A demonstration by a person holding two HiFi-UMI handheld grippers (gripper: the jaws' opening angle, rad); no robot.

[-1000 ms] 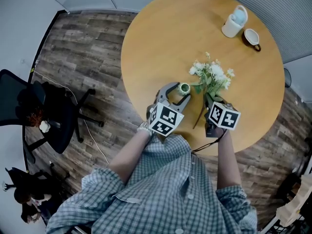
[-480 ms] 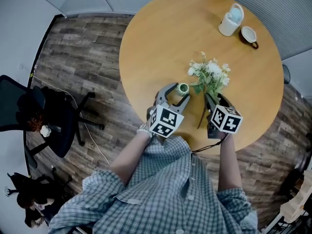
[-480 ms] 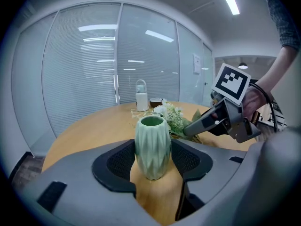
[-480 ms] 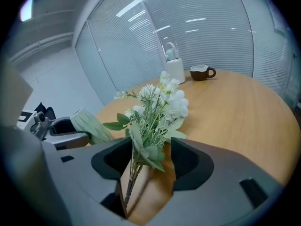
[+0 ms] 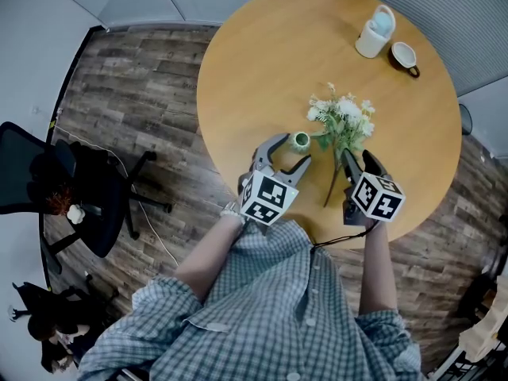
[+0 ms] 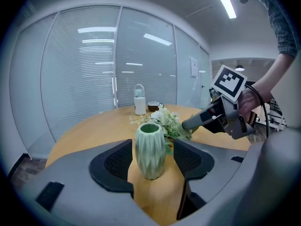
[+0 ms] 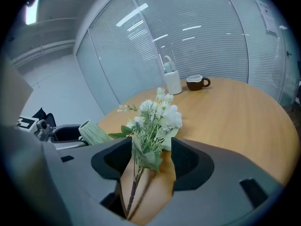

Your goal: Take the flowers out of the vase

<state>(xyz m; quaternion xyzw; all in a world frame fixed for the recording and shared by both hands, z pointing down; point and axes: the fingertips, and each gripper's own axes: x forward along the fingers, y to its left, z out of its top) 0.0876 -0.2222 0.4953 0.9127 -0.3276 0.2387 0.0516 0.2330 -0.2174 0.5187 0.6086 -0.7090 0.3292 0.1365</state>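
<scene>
1. The right gripper (image 7: 150,160) is standing spread, its jaws having just been opening. The white artificial flower bunch (image 7: 157,112) is lying loose between them on the round wooden table (image 7: 235,107).
2. The left gripper (image 6: 153,161) is likewise opening off the ribbed pale-green vase (image 6: 150,140), so the task is looking done.
3. Only the left gripper view is showing the vase's mouth empty.

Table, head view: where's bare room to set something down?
Free: on the table, the far-left span from the vase to the far rim; also the stretch between the flowers and the cup. Crowded: white jug beside the cup; near edge, left claw and right claw, jaws just opened, vase between the left's, flower stem between the right's.
</scene>
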